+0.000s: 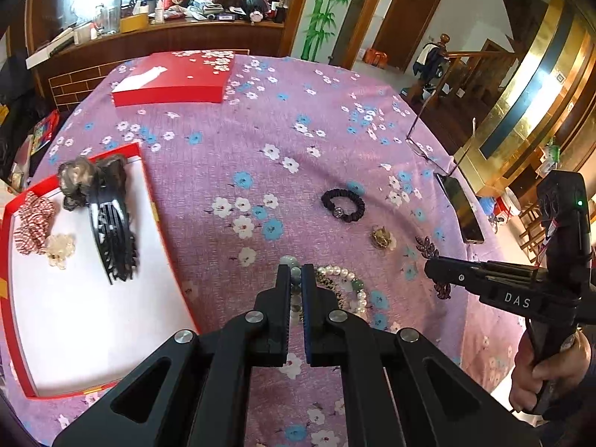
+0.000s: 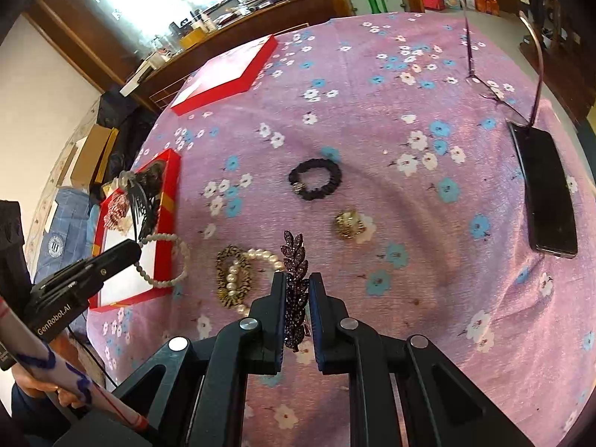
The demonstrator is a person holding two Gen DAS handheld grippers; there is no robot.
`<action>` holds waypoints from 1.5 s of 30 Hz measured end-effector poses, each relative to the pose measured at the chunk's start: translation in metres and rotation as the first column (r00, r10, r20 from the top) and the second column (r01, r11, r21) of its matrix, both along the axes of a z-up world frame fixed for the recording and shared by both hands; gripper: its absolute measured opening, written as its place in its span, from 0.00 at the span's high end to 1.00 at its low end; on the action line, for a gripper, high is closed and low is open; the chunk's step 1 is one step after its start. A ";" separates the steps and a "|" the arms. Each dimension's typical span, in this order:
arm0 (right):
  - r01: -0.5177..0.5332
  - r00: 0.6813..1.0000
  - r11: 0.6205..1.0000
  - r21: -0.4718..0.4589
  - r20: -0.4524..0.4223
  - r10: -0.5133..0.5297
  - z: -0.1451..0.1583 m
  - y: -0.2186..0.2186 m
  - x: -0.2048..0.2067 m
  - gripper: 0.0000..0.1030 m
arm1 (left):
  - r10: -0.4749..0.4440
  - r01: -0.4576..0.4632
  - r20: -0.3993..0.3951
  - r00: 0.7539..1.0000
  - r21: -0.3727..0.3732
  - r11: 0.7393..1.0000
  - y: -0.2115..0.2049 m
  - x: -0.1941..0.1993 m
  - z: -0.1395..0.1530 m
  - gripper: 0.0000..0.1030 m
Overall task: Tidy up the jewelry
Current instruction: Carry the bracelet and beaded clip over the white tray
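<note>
My left gripper (image 1: 296, 270) is shut on a pale green bead bracelet (image 1: 295, 290); in the right wrist view the bracelet (image 2: 167, 279) hangs from it over the edge of the red tray (image 2: 169, 186). My right gripper (image 2: 297, 279) is shut on a purple leaf-shaped hair clip (image 2: 296, 283), held just above the cloth. The red tray (image 1: 149, 186) with a white floor holds a black claw clip (image 1: 111, 234), a red-white scrunchie (image 1: 31, 223) and a pale flower piece (image 1: 59, 249). A pearl bracelet (image 2: 260, 257), a leopard scrunchie (image 2: 232, 279), a black scrunchie (image 2: 316, 179) and a gold brooch (image 2: 349, 223) lie on the cloth.
A floral purple cloth (image 2: 409, 316) covers the table. A red box lid (image 2: 223, 74) lies at the far left. A dark phone (image 2: 547, 190) and eyeglasses (image 2: 495, 93) lie at the right edge. A cluttered wooden counter (image 1: 167, 26) stands behind.
</note>
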State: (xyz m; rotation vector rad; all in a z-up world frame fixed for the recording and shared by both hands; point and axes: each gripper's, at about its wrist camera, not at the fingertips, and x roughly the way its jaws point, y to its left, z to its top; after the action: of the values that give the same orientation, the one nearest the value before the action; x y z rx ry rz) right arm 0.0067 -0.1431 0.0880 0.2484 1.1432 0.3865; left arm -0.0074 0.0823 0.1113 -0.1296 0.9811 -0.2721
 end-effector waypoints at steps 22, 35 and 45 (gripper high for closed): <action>-0.291 0.957 0.957 0.013 0.001 0.291 0.018 0.158 0.002 0.87 | 0.238 -0.238 0.019 0.971 0.000 0.971 0.133 -0.036 0.004 0.95; -0.424 0.906 0.905 0.027 -0.002 0.424 0.014 0.285 0.037 0.86 | 0.373 -0.373 -0.001 0.928 0.020 0.928 0.229 -0.024 -0.012 0.95; -0.403 0.915 0.914 -0.030 -0.030 0.403 -0.025 0.344 0.073 0.86 | 0.439 -0.437 -0.011 0.898 0.086 0.895 0.257 -0.004 -0.045 0.95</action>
State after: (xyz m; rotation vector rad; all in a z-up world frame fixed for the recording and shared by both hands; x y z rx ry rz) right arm 0.0795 0.2010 0.0629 -0.0196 1.2235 0.7290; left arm -0.0115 0.3394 0.0662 -0.2772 0.9641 0.1867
